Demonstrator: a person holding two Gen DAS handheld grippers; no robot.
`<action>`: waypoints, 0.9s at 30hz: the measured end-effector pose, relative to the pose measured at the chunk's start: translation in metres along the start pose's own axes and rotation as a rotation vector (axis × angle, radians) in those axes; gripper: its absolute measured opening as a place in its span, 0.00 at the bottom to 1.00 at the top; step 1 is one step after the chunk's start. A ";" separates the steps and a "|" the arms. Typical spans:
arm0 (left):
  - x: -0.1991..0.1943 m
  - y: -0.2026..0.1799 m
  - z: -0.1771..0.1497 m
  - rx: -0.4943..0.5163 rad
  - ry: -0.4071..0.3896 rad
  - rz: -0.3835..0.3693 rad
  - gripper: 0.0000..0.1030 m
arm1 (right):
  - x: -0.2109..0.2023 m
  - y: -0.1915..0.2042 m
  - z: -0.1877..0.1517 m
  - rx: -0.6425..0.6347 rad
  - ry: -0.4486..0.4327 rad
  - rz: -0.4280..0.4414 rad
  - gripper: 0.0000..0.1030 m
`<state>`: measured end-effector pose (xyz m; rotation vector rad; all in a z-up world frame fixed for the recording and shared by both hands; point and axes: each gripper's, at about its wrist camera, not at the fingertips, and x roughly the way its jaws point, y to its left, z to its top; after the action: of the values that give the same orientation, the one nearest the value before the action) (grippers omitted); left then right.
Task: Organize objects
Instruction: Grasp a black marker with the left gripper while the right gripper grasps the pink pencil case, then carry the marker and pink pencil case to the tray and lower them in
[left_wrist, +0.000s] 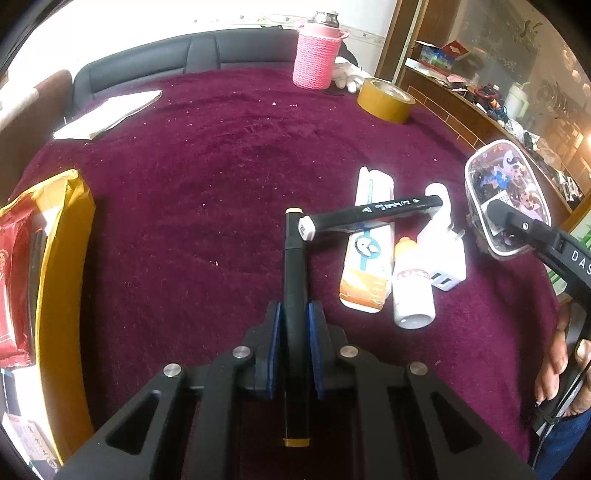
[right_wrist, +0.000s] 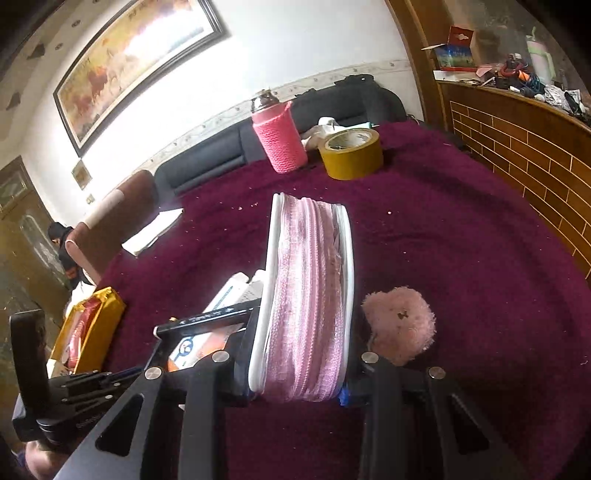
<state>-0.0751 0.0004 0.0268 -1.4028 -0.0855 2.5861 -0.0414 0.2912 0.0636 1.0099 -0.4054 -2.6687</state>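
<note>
Left gripper (left_wrist: 295, 325) clamped on black marker (left_wrist: 295, 295), lower centre; right gripper (right_wrist: 301, 373) clamped on pink pencil case (right_wrist: 310, 295), zipper apparently closed. Risk: marker tip knocking second marker (left_wrist: 369, 216), or case slipping.

A second marker (left_wrist: 373, 216) is laid across a box (left_wrist: 367, 240) and charger (left_wrist: 445, 254); tape (left_wrist: 386, 99) is set far right on the tabletop (left_wrist: 221, 166).
</note>
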 end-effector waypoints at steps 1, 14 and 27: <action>-0.002 0.000 0.000 -0.002 -0.004 -0.002 0.13 | 0.000 0.000 0.000 0.004 -0.001 0.010 0.33; -0.036 0.008 -0.017 -0.053 -0.067 -0.060 0.13 | -0.015 0.014 0.000 -0.042 -0.085 0.042 0.33; -0.091 0.025 -0.034 -0.091 -0.166 -0.145 0.14 | -0.036 0.059 -0.020 -0.070 -0.063 0.122 0.33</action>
<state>-0.0019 -0.0441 0.0791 -1.1598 -0.3208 2.6012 0.0067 0.2457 0.0914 0.8541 -0.3706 -2.5920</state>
